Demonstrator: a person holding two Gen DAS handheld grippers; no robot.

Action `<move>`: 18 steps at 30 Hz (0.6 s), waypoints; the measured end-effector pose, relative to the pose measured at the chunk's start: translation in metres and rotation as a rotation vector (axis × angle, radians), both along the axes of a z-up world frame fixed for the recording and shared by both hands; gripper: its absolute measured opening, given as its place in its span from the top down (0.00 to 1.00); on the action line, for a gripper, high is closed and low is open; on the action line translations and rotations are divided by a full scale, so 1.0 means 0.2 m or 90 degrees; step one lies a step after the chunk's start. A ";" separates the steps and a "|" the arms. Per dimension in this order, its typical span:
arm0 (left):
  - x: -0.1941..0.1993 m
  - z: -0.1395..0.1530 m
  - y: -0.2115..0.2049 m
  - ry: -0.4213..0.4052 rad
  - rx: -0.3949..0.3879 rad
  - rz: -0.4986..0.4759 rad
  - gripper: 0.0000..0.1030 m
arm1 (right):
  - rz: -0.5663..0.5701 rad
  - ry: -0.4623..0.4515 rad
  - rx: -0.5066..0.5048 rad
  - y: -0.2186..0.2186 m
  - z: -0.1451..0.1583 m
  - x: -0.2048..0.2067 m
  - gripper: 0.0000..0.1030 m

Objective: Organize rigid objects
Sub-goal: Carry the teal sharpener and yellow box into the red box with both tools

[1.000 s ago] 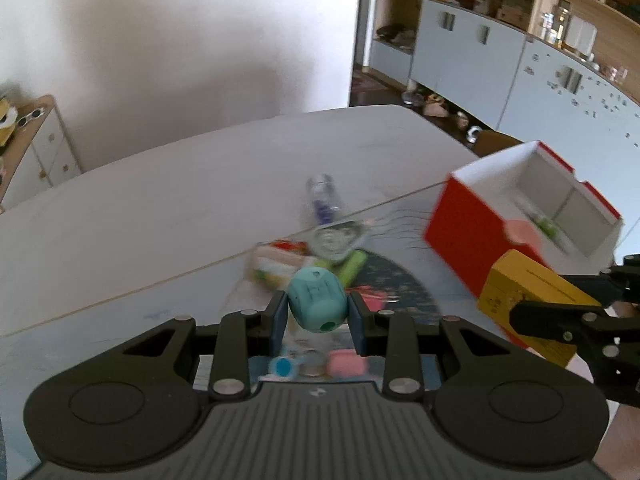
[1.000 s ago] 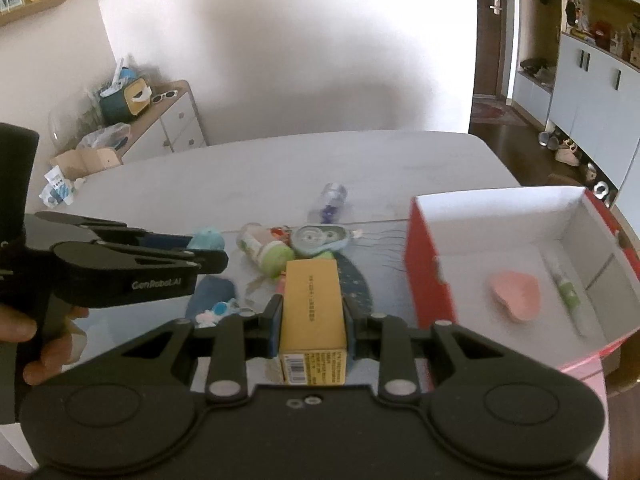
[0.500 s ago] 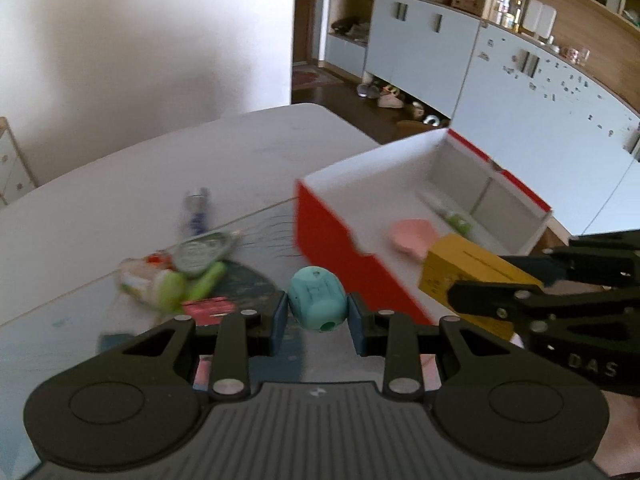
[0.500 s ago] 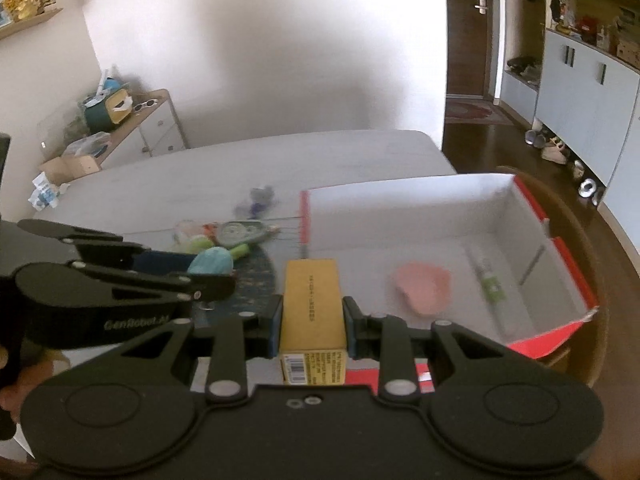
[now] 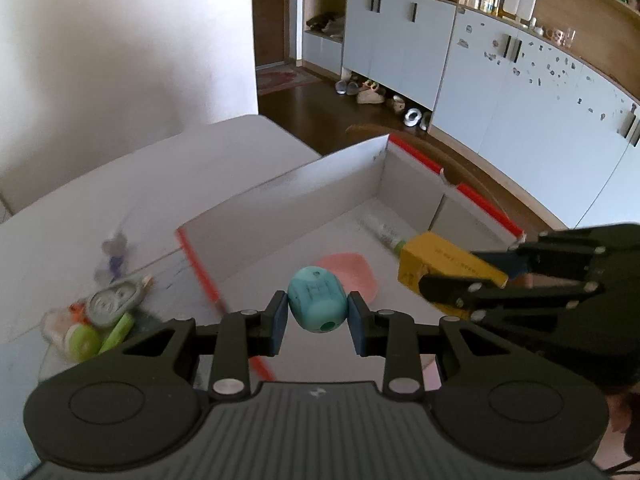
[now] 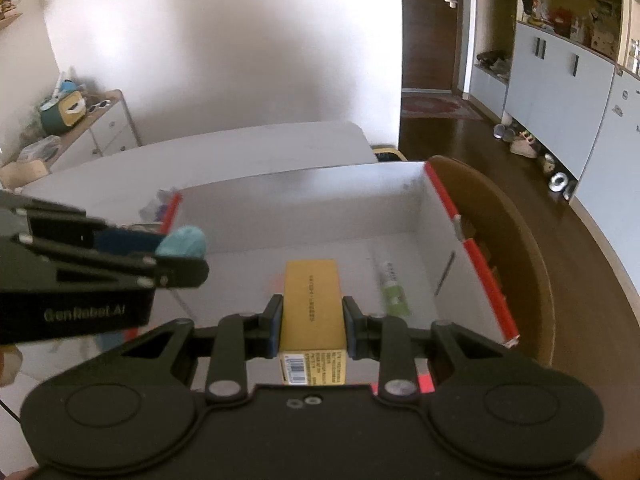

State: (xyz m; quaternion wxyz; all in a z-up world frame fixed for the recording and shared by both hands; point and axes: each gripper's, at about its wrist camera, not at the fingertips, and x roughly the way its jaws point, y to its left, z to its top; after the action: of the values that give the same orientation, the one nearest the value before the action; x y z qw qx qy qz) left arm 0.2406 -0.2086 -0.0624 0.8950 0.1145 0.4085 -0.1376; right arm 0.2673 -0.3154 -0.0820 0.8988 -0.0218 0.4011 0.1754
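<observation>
In my left gripper [image 5: 317, 310] I have a small teal, barrel-shaped plastic piece [image 5: 317, 304], pinched across its rounded sides with the jaws nearly closed on it. It sits at the centre of the left wrist view, over the near edge of the red-and-white cardboard box [image 5: 304, 200]. My right gripper [image 6: 312, 322] is clamped on a long yellow carton [image 6: 312, 304], held by its two flat long faces with the barcode end toward me; in the right wrist view it hangs at centre frame above the box floor.

Both pieces look light and stiff. The carton's flat walls give my pads a sure seat, though I judge thin card would dent under a hard squeeze. The teal piece is smooth and curved, so it could roll or squirt out if the pads slip off its widest part; holding it across the middle is best.

Already lying in the box are a pink flat piece [image 5: 352, 270] and a white-and-green tube [image 6: 392, 288], right of centre. At lower left of the left wrist view, more small items wait on the table [image 5: 120, 184], among them a grey oval gadget [image 5: 114, 304] and a green-capped bottle [image 5: 82, 342].
</observation>
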 end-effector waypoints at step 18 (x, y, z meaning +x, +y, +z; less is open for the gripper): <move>0.56 -0.31 -0.34 0.038 0.054 -0.012 0.69 | 0.018 0.045 -0.031 -0.10 -0.26 0.27 0.73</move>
State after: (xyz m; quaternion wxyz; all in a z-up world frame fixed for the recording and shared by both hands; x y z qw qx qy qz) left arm 0.3521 -0.2769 -0.1242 0.8754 0.1521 0.4394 -0.1323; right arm 0.3213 -0.3350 -0.1340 0.8809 -0.0434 0.4361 0.1786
